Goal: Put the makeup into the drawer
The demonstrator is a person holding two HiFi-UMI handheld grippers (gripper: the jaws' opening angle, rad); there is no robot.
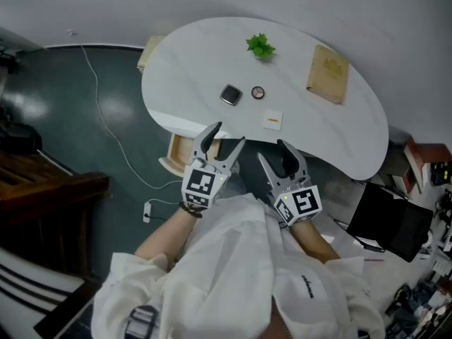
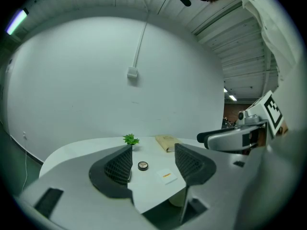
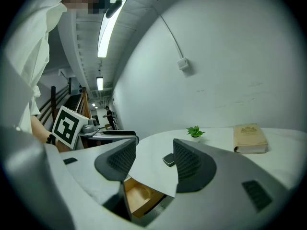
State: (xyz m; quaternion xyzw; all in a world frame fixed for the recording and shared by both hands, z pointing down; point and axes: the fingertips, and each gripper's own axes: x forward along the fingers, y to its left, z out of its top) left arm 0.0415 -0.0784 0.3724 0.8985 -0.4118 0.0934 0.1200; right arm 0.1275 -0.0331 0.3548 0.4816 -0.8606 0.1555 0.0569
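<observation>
— We see a white table, smooth with a soft shine, and a dark, glossy floor.
— Yes, and we find the drawer is pale bare wood. The left gripper and right gripper look like matt grey plastic, and their pads have a fine grid. The sleeve is white cloth.

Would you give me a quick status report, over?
Left gripper and right gripper open, empty. Square compact, round compact on table. Drawer open. Nothing blocking.
</observation>
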